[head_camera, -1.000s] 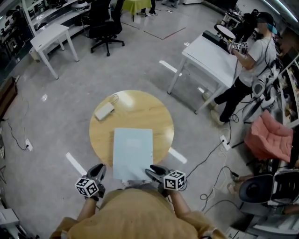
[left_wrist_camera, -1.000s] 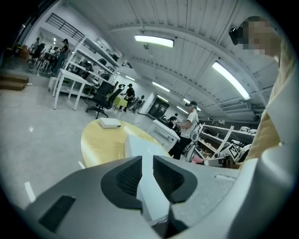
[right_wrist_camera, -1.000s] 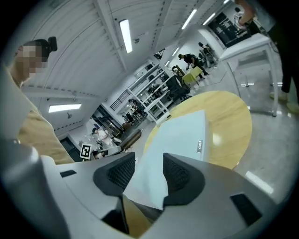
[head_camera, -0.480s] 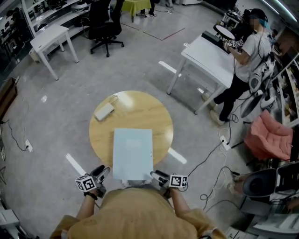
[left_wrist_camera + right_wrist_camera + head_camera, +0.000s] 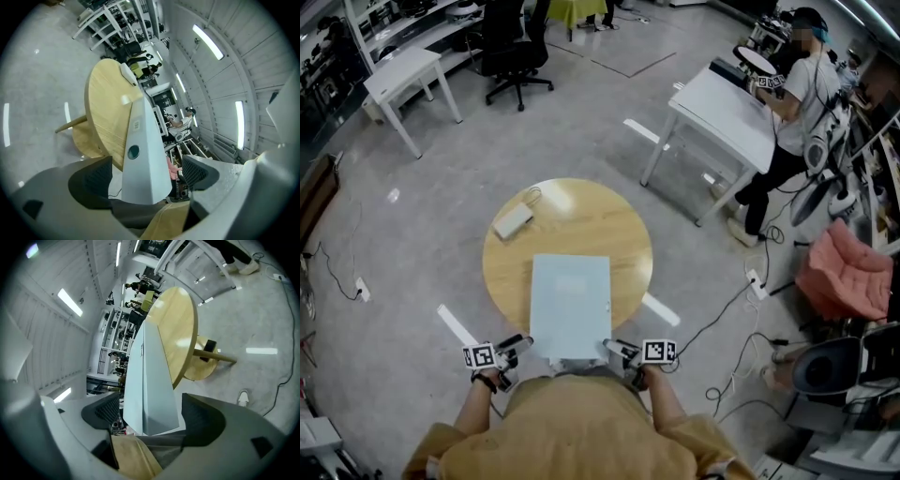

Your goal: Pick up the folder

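The pale blue folder (image 5: pixel 570 305) lies flat on the near half of a round wooden table (image 5: pixel 623 234). Its long sides run near to far, and its near edge juts past the table's near rim toward the person. In the left gripper view its spine shows a round finger hole (image 5: pixel 133 151).

The left hand-held gripper (image 5: pixel 517 343) sits at the folder's near left corner. Its jaws have just been opening and now stand wide apart. The corner is between them and neither pad presses on it. The right hand-held gripper (image 5: pixel 617 349) sits at the near right corner. Its jaws have also just been opening and are now released, with that corner between them and clear of both pads.

On the far left part of the table, well apart from the folder, lies a small white box (image 5: pixel 512 222) with a thin cable. Farther off on the grey floor, a white desk (image 5: pixel 722 117) stands to the far right with a person (image 5: pixel 797 103) beside it. A black office chair (image 5: pixel 511 47) stands at the far left, and a pink seat (image 5: pixel 839 272) is at the right.
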A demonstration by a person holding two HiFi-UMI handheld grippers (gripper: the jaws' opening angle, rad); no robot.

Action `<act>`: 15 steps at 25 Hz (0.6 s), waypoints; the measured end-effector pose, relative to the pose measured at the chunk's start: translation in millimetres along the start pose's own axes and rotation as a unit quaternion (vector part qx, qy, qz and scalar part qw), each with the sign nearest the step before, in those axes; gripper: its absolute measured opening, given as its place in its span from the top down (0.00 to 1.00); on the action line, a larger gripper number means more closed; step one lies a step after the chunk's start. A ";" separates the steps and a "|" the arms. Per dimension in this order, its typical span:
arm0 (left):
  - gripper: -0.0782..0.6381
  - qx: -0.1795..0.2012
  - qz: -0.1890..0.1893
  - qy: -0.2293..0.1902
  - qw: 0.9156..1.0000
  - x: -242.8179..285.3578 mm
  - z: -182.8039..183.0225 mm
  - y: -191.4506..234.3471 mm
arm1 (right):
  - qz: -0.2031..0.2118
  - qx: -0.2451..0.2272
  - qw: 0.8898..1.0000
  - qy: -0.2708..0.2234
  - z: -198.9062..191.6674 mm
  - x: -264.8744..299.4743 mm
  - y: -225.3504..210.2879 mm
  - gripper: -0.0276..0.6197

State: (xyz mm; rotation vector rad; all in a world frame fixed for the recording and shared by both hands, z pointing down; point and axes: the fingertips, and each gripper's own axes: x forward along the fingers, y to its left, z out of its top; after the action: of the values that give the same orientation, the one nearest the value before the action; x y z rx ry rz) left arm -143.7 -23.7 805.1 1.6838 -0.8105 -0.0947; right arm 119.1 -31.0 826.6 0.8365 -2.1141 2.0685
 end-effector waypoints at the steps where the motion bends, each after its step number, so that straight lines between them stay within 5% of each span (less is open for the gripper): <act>1: 0.26 -0.018 -0.023 0.000 1.000 4.5 -0.6 -5.1 | 0.006 0.003 1.000 0.006 -0.7 2.0 2.1 0.38; 3: 0.26 -0.081 -0.081 -0.011 0.993 14.9 -0.5 -20.2 | 0.003 0.013 1.000 0.020 -3.6 5.7 1.4 0.38; 8: 0.25 0.003 -0.001 0.024 1.000 16.5 1.1 8.0 | 0.015 0.034 0.998 0.054 -16.8 15.0 -3.8 0.38; 13: 0.25 -0.036 -0.040 0.032 0.998 26.5 -3.6 -3.3 | 0.017 0.041 0.995 0.085 -29.1 24.3 -9.3 0.38; 15: 0.25 -0.032 -0.025 0.041 0.998 29.3 -7.6 1.0 | 0.018 0.043 0.995 0.091 -30.6 24.7 -10.0 0.38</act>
State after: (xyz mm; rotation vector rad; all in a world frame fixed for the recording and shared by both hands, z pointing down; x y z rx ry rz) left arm -118.5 -33.7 818.6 1.6366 -0.6979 -0.0848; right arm 92.5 -9.7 848.7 0.5957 -1.9726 2.1748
